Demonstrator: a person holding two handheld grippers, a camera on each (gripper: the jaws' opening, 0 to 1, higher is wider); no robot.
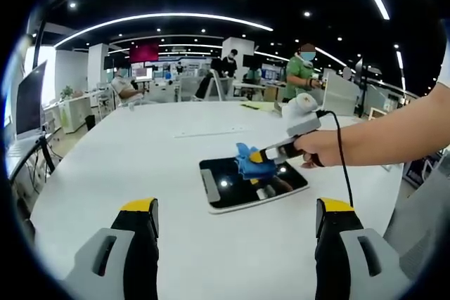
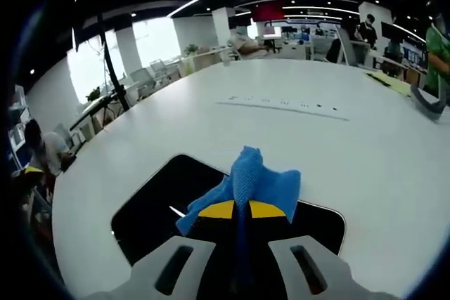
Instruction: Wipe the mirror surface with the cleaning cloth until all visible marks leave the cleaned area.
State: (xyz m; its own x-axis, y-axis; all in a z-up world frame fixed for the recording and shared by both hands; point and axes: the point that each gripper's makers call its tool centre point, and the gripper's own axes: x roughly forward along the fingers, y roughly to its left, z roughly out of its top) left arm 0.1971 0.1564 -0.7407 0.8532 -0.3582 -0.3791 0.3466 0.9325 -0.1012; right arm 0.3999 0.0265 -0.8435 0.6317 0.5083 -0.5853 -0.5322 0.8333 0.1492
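Around us runs a wide open office under dark ceilings and strip lights, and our work lies on a big white surface with rounded edges. Toward its near right edge sits the mirror, a dark, glossy slab with rounded corners, lying flat and throwing back the ceiling lights. Our right gripper is clamped on the blue cleaning cloth, whose bunched folds spill out ahead of the yellow tips and rest over the mirror near its middle; in the left gripper view the right gripper comes in from the right with a hand behind it. Our left gripper hangs spread wide and empty above the surface, just short of the mirror. We judge the cloth soft, light and limp, so it is best pinched at a gathered fold as we have it. The mirror looks stiff, slick and breakable, free to slide on the smooth top; we would steady it by an edge with the left gripper, never pressing hard on the glass
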